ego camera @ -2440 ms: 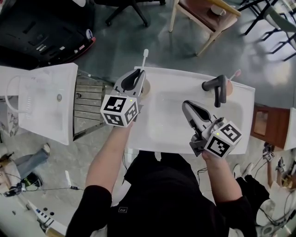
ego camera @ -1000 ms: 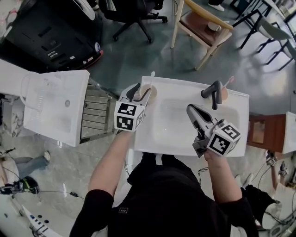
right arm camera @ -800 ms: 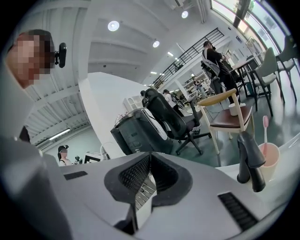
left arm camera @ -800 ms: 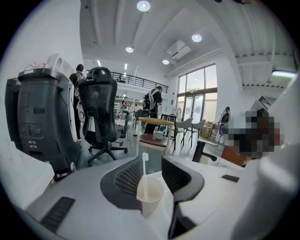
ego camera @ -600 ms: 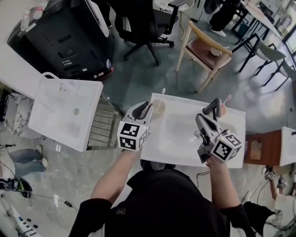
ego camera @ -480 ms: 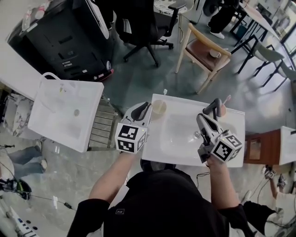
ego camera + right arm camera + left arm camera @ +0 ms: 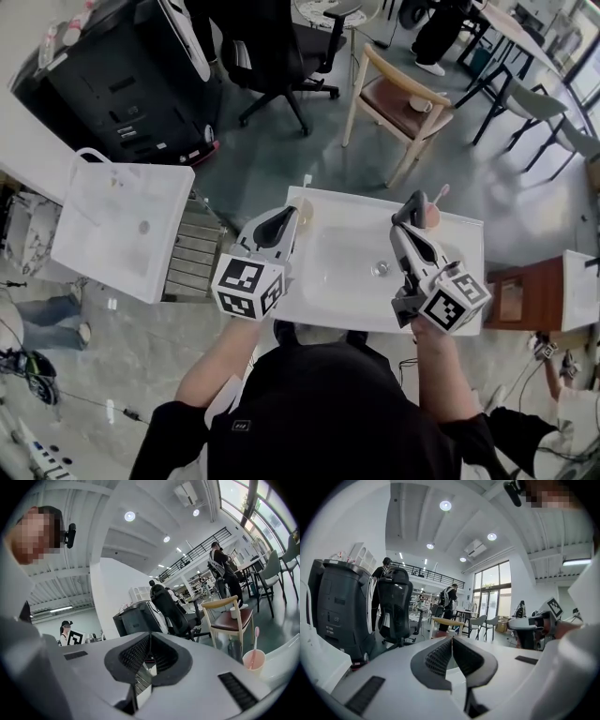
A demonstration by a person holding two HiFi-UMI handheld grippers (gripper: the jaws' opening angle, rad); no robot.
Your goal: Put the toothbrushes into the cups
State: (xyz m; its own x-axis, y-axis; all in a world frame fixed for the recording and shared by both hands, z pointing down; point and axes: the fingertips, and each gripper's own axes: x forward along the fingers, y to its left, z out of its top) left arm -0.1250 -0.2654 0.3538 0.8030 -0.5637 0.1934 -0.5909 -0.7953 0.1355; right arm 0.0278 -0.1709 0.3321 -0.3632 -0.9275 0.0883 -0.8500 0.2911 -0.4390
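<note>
1. The white toothbrush [image 7: 307, 182] stood upright in the tan cup [image 7: 307, 208] at the far left corner of the white basin surface [image 7: 361, 309].
2. The pink toothbrush [image 7: 256, 641] leaned in the pink cup [image 7: 253, 662] at the far right corner, just beside the dark faucet [image 7: 411, 204].
3. The left gripper [image 7: 452, 640] hung near the tan cup. Its jaws had just been closing and met tip to tip, with nothing between them.
4. The right gripper [image 7: 150, 639] was held over the right side of the basin. Its jaws were closed too and empty, and the pink cup sat off to its right, apart from it.
5. Neither gripper touched a cup or a brush.
6. Farther out stood a second white basin [image 7: 122, 225] to the left, a wooden chair [image 7: 398, 98] and a black office chair [image 7: 281, 56] beyond.
</note>
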